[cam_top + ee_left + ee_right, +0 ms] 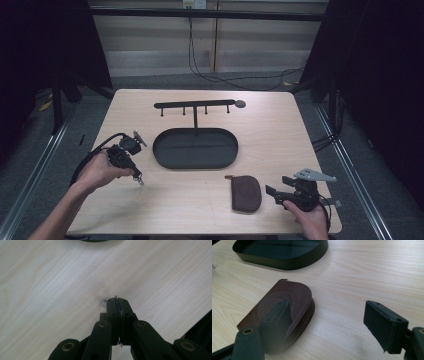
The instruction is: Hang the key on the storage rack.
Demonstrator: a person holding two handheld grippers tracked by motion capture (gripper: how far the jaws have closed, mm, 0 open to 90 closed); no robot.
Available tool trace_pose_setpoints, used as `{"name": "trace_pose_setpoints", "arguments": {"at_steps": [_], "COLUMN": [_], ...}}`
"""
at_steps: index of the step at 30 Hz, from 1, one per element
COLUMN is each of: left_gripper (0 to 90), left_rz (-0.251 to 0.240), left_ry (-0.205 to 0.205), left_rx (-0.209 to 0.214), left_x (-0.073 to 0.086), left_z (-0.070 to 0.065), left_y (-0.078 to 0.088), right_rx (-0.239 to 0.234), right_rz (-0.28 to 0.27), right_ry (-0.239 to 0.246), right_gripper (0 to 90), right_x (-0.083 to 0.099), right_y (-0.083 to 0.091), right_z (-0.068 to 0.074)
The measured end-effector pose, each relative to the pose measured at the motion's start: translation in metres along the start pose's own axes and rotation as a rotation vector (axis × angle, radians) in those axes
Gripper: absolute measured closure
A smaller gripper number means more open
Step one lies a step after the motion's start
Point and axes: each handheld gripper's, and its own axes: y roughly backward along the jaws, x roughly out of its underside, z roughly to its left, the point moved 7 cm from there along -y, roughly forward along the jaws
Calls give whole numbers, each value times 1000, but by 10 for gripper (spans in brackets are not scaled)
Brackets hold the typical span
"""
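Near edge: right gripper (278, 192), jaws wide apart, beside brown zip pouch (246, 193) lying flat on table (280, 130); one jaw hiding part of pouch in right gripper view. Left gripper (138, 178), jaws pressed together on thin metal piece (103, 302), mostly hidden, identity unclear. Farther: dark oval tray (195, 148), nothing inside; hook rack (195, 105) behind

A pale wooden table (280, 130) stands on grey floor (350, 165), black curtains (45, 45) flanking a beige wall (150, 45).
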Motion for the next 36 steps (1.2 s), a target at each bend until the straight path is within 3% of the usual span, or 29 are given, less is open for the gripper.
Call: {"name": "trace_pose_setpoints", "arguments": {"at_steps": [12, 25, 30, 36], "left_gripper": [891, 891, 892, 890], "left_rz": [1, -15, -12, -4], "left_ry": [-34, -70, -63, -95], "left_rx": [33, 40, 9, 7], "left_x": [0, -5, -8, -13], "left_z": [-2, -7, -6, -10], "left_y": [14, 32, 35, 42], "right_rx": [-1, -2, -2, 6], "right_rz": [3, 4, 6, 6], "right_ry": [2, 0, 2, -9], "right_gripper": [223, 217, 218, 220], "right_x": [0, 0, 1, 0], "right_y": [0, 0, -1, 0], "right_z": [0, 0, 0, -1]}}
